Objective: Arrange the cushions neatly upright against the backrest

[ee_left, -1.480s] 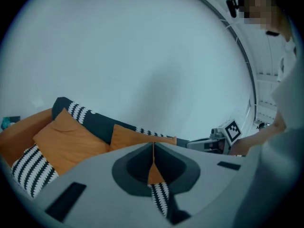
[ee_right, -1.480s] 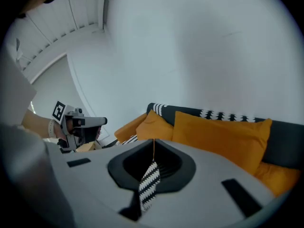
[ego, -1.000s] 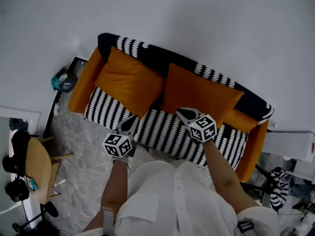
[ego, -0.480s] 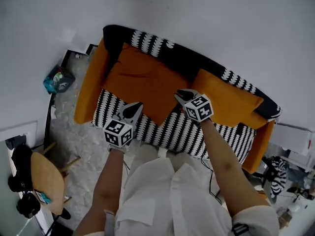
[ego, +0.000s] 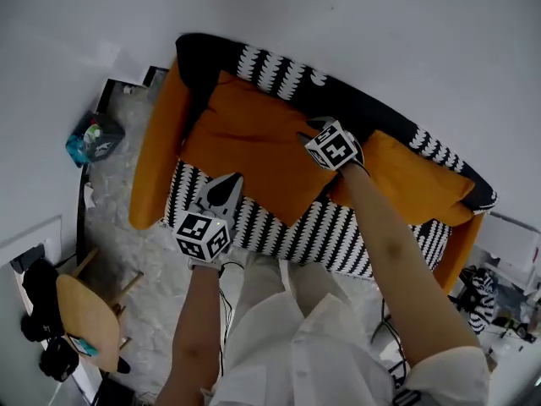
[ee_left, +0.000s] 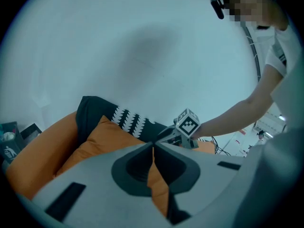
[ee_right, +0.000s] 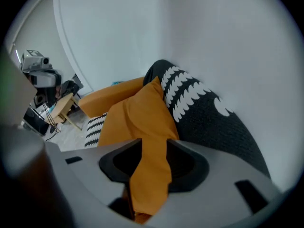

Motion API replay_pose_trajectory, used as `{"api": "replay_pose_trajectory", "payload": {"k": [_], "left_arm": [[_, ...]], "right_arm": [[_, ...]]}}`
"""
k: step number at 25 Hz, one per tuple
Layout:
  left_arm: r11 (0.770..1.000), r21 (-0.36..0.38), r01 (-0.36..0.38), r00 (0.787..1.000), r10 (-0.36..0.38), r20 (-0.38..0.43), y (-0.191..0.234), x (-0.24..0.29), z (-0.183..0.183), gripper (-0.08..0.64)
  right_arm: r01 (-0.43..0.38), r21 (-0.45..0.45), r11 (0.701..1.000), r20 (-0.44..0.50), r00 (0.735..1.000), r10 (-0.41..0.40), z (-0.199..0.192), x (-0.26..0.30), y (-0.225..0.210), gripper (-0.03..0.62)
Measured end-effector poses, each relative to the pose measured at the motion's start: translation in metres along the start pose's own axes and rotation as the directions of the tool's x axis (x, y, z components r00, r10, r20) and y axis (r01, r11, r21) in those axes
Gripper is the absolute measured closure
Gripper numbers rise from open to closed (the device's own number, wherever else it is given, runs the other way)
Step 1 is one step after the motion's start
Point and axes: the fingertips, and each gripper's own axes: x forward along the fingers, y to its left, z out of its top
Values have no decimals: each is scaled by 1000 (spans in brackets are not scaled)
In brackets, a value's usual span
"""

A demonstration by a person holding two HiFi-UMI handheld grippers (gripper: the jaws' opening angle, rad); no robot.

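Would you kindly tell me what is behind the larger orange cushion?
The sofa's black, white-patterned backrest rises behind the cushion; its lower part and the rear of the striped seat are covered.

A living-room corner, seemingly staged in a lab or studio: an orange, black and white sofa [ego: 158,150] against a bare white wall [ego: 389,32] on grey stone floor [ego: 127,235], a small round table [ego: 84,315] at the left bearing black gear [ego: 38,286], equipment clutter [ego: 486,294] at the right.

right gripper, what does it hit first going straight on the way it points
Likely the left cushion; its edge lies between the right gripper's jaws, which have just been opening.
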Motion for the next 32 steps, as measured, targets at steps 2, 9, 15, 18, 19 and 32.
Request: {"api": "replay_pose_trajectory", "payload": {"k": [2, 9, 15, 18, 19, 32], "left_arm": [[1000, -5, -4, 1000, 4, 4, 9, 8, 0, 541], [999, -37, -27, 1000, 27, -2, 29, 19, -14, 542], [999, -47, -22, 999, 20, -37, 29, 20, -28, 543], [999, -40, -12, 1000, 11, -26, 24, 20, -20, 543], [999, -35, -8, 1000, 7, -21, 22, 20, -17, 541], [1000, 4, 7, 1000, -8, 29, -21, -1, 30, 541]], "right_arm": [[10, -39, 999, -53, 999, -12, -1, 20, -10, 415], [5, -22, 1000, -147, 989, -8, -16, 73, -35, 393], [-5, 11, 1000, -212, 977, 8, -22, 81, -32, 441], [-11, -45, 999, -219, 976, 1, -19, 76, -23, 529], [-21, -72, 997, -211, 977, 5, -16, 75, -18, 554], [-134, -270, 953, -139, 985, 99, 61, -1, 60, 580]]}}
